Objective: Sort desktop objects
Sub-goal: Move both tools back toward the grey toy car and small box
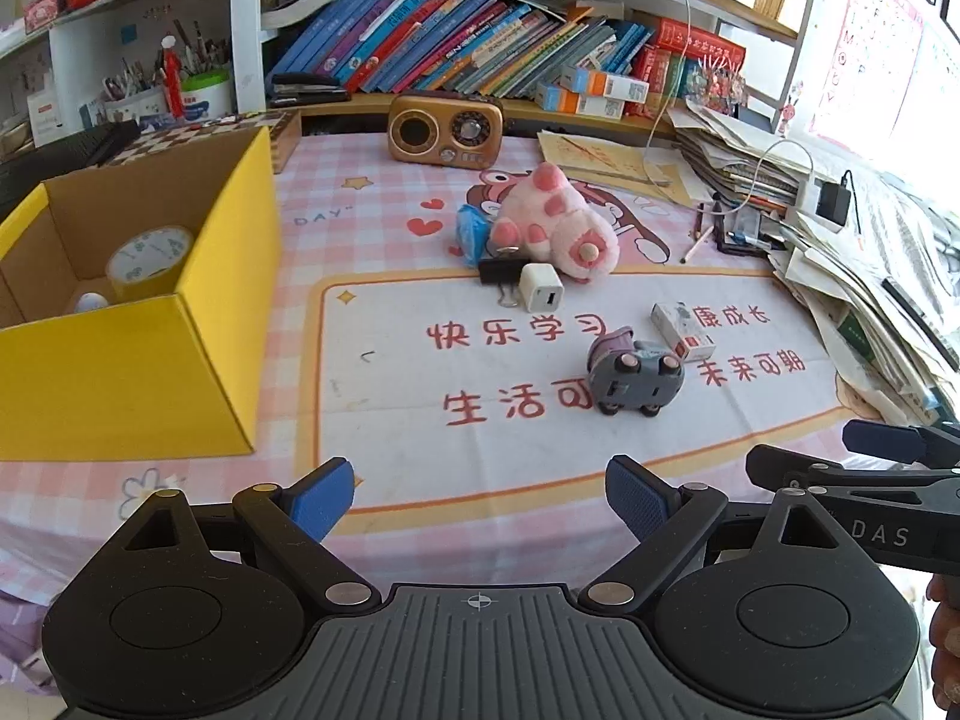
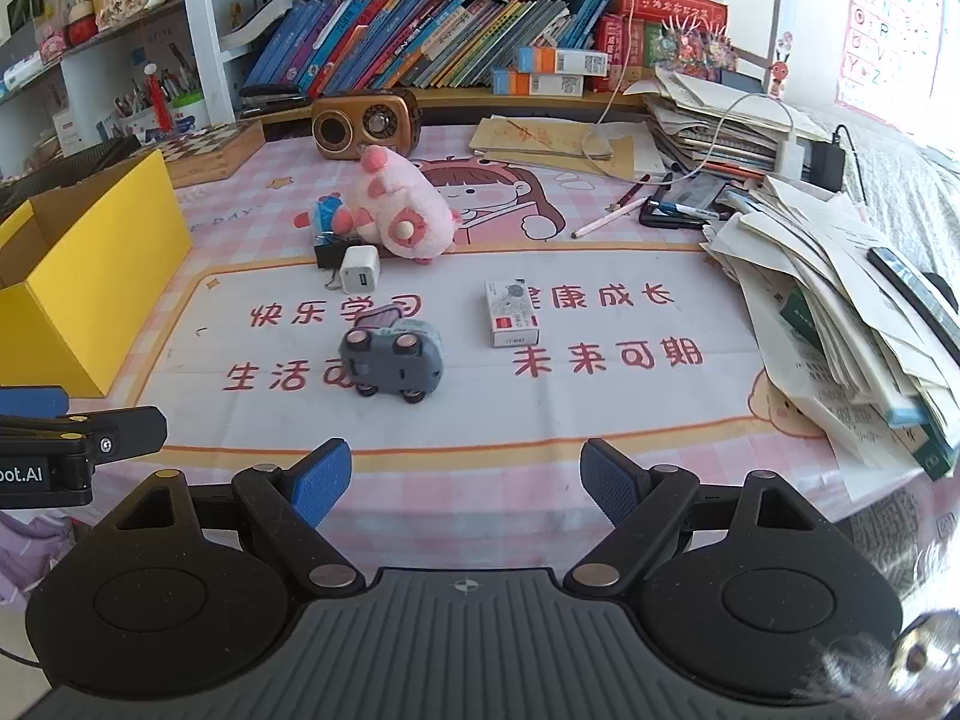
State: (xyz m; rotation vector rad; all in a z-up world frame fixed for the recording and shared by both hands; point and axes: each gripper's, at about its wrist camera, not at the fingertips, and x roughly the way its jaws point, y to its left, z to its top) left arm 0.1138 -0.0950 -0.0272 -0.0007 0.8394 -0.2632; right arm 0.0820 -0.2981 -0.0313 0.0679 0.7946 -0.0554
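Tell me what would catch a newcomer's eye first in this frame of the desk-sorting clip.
Probably the bright yellow box standing open at the desk's left edge, with a roll of tape already inside. Next, the pink plush toy lying mid-desk on the pink checked mat, with a grey toy car nearer the camera. The left gripper and right gripper are both open and empty over the near edge.

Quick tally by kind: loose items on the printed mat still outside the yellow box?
Pink plush toy: 1
Grey toy car: 1
White cube USB charger: 1
Black binder clip: 1
Small white carton: 1
Blue packet: 1
Total: 6
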